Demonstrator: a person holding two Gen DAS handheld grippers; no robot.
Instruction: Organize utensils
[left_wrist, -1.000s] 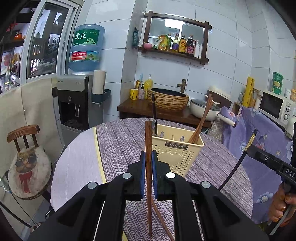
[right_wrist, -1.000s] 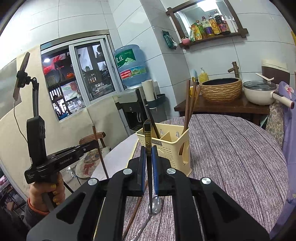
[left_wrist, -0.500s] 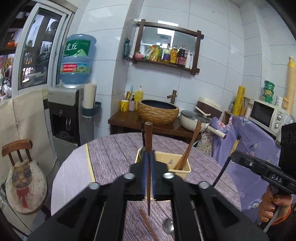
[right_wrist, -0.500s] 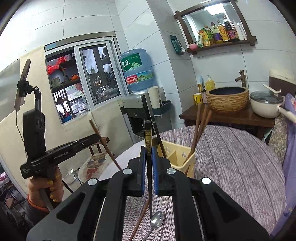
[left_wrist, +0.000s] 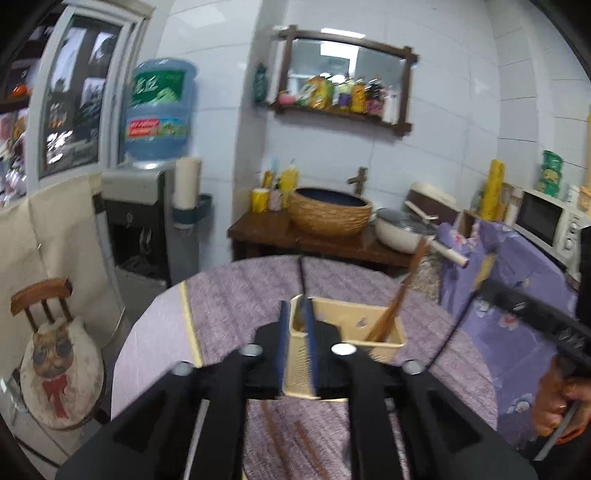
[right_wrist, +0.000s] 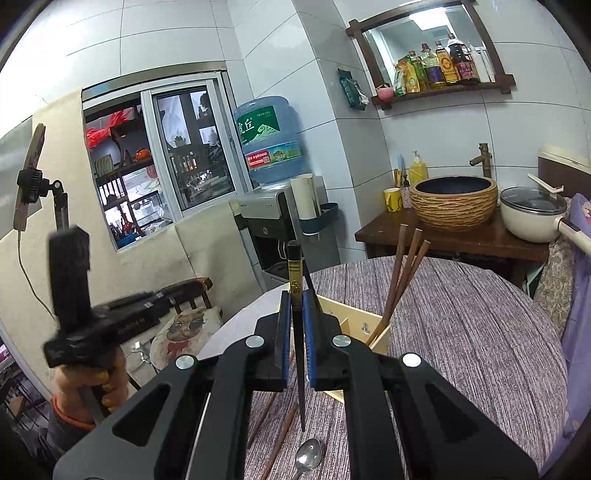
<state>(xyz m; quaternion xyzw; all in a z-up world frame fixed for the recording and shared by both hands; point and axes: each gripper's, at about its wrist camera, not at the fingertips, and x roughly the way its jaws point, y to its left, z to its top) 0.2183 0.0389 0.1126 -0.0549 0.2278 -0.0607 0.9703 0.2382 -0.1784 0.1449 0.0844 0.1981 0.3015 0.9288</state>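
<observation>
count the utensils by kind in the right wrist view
brown chopsticks: 5 (3 in the holder, 2 on the table)
black chopsticks: 2 (1 in the right claw, 1 in the holder)
spoon: 1
total: 8

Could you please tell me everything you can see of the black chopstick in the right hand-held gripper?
The black chopstick is a slim, glossy dark stick with a gold patterned band near its squared top end; the material cannot be told. It stands nearly upright, clamped between the blue pads of the right hand-held gripper, which is shut on it. Its thick end rises above the pads and its tapered tip hangs below them, clear of the purple tablecloth, just above a spoon and in front of the cream utensil holder.
</observation>
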